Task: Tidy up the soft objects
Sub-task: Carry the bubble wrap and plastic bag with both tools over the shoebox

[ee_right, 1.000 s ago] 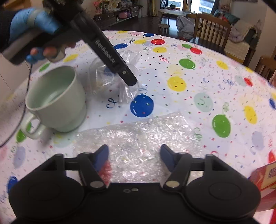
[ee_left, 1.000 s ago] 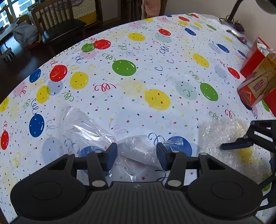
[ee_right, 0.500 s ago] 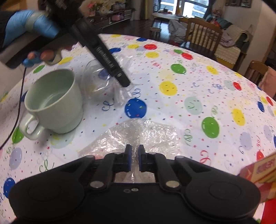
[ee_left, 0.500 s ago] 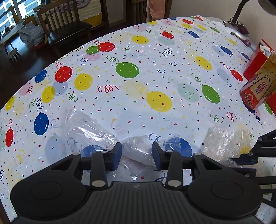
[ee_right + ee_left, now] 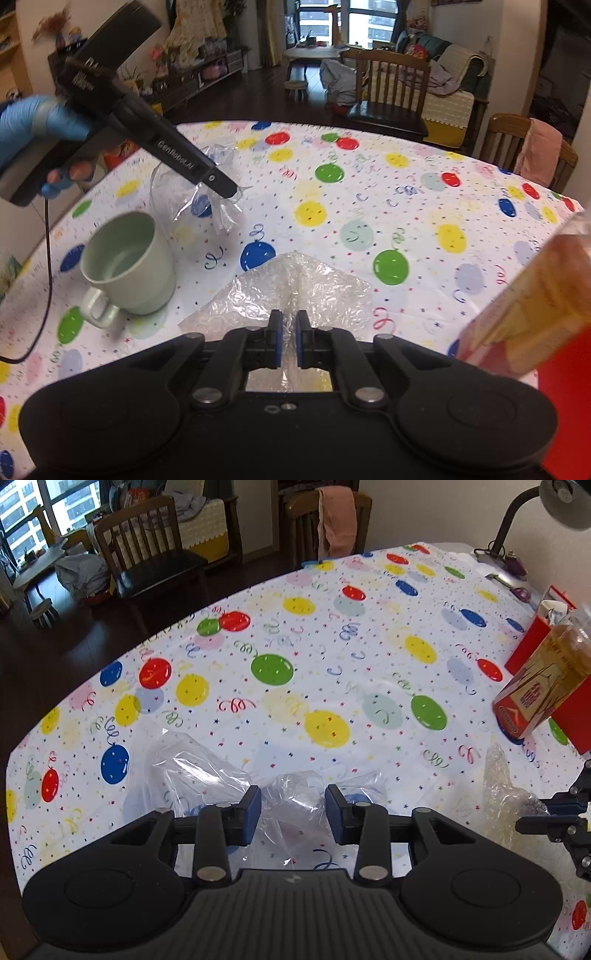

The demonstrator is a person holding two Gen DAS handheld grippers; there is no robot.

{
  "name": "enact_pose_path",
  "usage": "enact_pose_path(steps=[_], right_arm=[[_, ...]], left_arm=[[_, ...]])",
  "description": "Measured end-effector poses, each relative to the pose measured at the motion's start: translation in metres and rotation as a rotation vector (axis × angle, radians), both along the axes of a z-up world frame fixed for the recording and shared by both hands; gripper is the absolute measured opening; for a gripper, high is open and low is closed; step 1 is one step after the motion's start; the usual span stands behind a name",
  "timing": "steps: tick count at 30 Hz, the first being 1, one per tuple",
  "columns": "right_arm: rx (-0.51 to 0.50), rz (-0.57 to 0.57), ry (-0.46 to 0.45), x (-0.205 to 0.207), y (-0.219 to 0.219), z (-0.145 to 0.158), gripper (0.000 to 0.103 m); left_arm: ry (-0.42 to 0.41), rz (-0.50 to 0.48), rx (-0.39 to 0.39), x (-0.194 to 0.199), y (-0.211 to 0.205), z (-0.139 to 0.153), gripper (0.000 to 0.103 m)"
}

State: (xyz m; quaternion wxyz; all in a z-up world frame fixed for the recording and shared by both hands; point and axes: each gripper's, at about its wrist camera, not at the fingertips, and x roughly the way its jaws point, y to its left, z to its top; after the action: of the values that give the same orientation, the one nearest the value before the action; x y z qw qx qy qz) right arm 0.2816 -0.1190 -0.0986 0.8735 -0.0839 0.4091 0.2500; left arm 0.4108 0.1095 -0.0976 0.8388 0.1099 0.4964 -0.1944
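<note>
Pinching bubble wrap (image 5: 295, 284) in right gripper (image 5: 289, 341) jaws, its near edge hidden, left gripper (image 5: 291, 814) jaws squeezing clear bag (image 5: 295, 794).

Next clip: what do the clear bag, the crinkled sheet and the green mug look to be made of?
Clear bag: thin transparent plastic film, glossy; the balloon print shows through its creases.
Crinkled sheet: most likely bubble wrap, clear plastic with a pebbled, glinting surface.
Green mug: pale green with a smooth, matte-looking wall; plastic or glazed ceramic, the look leaves it open.
</note>
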Motion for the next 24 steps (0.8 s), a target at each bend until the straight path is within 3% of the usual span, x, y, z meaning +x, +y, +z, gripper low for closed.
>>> enact_pose_path(steps=[10, 24], right_arm=[[0.067, -0.046, -0.008, -0.025, -0.041, 0.046, 0.006], [0.13, -0.116, -0.053, -0.057, -0.1, 0.097, 0.006]], left_arm=[[-0.066, -0.028, -0.017, -0.038, -0.024, 0.05, 0.037], [-0.143, -0.064, -0.116, -0.102, -0.066, 0.114, 0.037]])
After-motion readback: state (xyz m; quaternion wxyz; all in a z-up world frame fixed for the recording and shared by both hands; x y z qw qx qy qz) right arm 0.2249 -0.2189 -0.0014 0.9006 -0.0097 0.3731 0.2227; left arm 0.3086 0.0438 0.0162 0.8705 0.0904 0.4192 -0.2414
